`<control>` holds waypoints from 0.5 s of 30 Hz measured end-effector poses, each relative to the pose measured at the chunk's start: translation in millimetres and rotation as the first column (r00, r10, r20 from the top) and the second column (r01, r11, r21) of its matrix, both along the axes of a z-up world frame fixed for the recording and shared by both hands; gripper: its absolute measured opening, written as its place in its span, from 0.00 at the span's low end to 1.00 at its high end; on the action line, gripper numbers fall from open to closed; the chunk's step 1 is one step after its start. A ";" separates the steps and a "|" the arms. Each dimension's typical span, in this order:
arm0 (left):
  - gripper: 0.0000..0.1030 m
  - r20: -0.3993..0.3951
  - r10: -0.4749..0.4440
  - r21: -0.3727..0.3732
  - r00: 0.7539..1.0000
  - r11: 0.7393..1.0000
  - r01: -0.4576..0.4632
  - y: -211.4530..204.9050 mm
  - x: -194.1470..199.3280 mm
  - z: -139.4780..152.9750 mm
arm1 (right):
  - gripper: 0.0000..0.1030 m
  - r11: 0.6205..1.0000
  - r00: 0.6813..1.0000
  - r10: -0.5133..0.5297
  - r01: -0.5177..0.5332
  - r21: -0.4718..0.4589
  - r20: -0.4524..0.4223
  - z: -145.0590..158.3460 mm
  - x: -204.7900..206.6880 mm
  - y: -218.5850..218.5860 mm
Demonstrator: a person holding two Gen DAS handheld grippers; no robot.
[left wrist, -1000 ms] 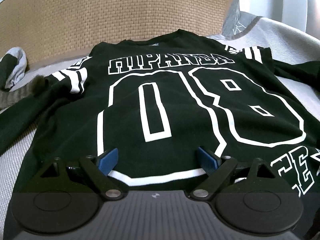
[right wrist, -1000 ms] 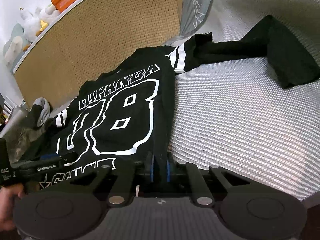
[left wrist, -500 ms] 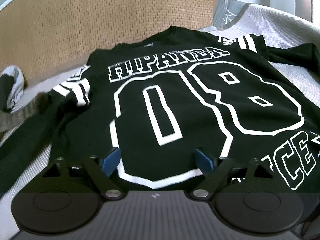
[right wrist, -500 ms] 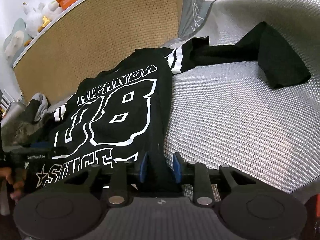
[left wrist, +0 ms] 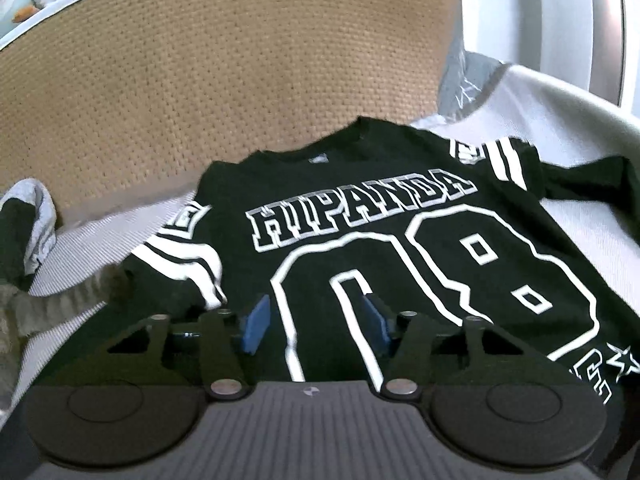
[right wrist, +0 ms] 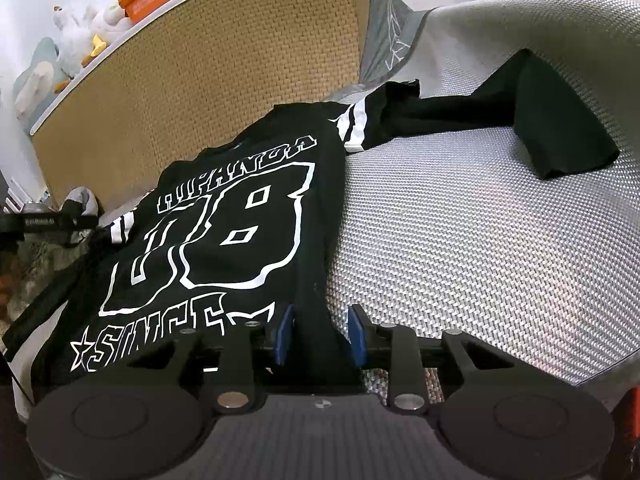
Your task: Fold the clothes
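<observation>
Against bed (right wrist: 480, 240), left claw (left wrist: 316, 320) narrowed, right claw (right wrist: 320, 334) released shirt (right wrist: 240, 220).

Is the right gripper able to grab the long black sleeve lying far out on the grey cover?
Probably yes. Only bare grey cover lies between the right gripper and the sleeve, though the shirt's edge sits between its open jaws.

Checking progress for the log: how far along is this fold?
Done: black long-sleeved jersey spread flat, print up, on grey woven bedspread. In hand: right gripper, jaws just opening, straddles its side edge; left gripper, closing, holds nothing. Left: every fold; both sleeves lie outstretched.
</observation>
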State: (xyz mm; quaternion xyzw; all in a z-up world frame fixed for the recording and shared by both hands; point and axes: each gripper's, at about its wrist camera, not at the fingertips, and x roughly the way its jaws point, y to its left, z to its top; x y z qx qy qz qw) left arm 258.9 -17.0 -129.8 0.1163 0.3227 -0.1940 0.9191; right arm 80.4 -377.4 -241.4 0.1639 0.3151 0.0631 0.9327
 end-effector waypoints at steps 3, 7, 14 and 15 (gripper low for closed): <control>0.50 -0.001 0.028 -0.017 1.000 0.999 -0.028 18.2 10.3 6.9 | 0.37 1.000 1.000 -0.002 0.002 0.008 0.003 -0.9 -0.2 -0.6; 0.48 0.006 0.058 -0.039 0.998 0.998 -0.058 48.1 26.0 20.1 | 0.38 1.000 1.000 0.011 -0.011 -0.002 0.012 -2.5 -2.3 0.2; 0.49 -0.003 0.151 -0.059 0.989 0.987 -0.151 120.7 48.1 32.5 | 0.42 1.000 1.000 0.020 -0.020 -0.014 0.019 -3.8 -2.8 3.1; 0.49 -0.006 0.170 -0.057 0.985 0.984 -0.170 131.7 46.5 30.7 | 0.43 1.000 1.000 0.017 -0.017 -0.014 0.019 -3.6 -1.8 4.2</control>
